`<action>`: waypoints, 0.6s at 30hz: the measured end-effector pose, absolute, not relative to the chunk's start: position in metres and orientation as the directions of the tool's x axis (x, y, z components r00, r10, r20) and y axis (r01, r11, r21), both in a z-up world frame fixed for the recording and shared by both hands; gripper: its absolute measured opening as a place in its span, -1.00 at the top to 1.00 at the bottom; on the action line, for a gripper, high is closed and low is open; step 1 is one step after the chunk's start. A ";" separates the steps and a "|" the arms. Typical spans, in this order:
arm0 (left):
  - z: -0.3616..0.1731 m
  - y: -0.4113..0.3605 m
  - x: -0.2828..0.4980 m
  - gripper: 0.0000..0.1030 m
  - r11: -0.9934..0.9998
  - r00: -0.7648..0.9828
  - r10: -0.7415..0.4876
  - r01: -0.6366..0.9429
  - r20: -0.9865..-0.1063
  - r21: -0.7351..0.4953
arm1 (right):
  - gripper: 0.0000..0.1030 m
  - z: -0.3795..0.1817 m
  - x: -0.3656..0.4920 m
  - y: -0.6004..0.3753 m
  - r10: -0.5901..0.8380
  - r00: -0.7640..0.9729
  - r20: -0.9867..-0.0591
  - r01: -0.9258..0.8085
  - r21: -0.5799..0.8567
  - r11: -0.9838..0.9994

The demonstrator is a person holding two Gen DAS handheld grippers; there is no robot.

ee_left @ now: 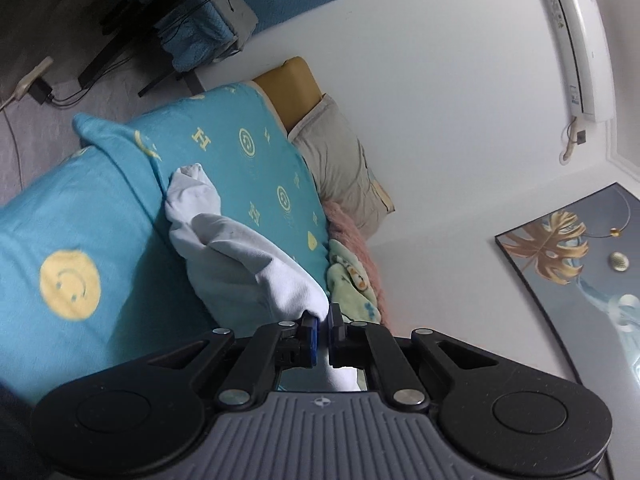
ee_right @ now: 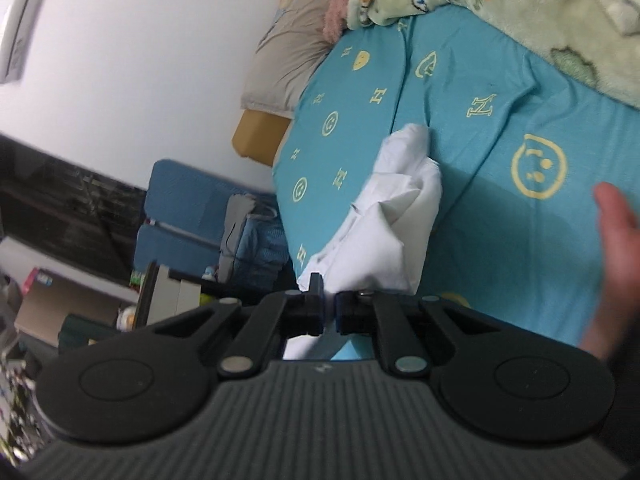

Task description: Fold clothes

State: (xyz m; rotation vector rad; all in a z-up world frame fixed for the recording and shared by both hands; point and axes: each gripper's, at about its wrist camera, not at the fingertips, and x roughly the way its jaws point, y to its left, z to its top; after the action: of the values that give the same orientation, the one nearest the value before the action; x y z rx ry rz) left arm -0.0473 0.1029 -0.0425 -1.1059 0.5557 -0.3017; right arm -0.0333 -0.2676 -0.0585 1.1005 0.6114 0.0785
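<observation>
While left wrist view tilts sideways, left claw [ee_left: 323,322] pinches edge of white garment [ee_left: 240,248], fingers pressed onto cloth. Garment trails ahead of claw in bunched roll across blue bedsheet [ee_left: 80,208] with yellow smiley prints. Beige pillow [ee_left: 340,160] further ahead, right of garment.

Right wrist view: right claw [ee_right: 330,312] also clamps white garment [ee_right: 396,216], cloth crumpled just ahead on bedsheet [ee_right: 500,184]. Bare hand [ee_right: 618,248] right of claw. Patterned green blanket [ee_right: 520,8] far ahead.
</observation>
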 end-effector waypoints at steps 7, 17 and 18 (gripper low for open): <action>-0.037 0.109 -0.073 0.91 0.413 0.813 -0.505 -0.068 -0.290 -0.908 | 0.84 -0.039 -0.059 -0.261 0.342 0.823 -0.453 0.212 0.805 0.555; -0.028 0.089 0.052 0.90 0.620 0.808 -0.395 -0.116 -0.437 -0.776 | 0.83 -0.043 0.063 -0.250 0.275 0.800 -0.533 0.249 0.712 0.656; -0.027 0.086 0.066 0.90 0.639 0.807 -0.381 -0.123 -0.451 -0.759 | 0.83 -0.045 0.076 -0.249 0.270 0.795 -0.543 0.258 0.706 0.660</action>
State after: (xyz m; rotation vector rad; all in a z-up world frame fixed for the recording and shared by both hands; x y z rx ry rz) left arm 0.0658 0.0861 -0.0272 -0.8794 0.6338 -0.1593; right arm 0.0758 -0.2495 -0.0449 0.8674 0.6735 0.0078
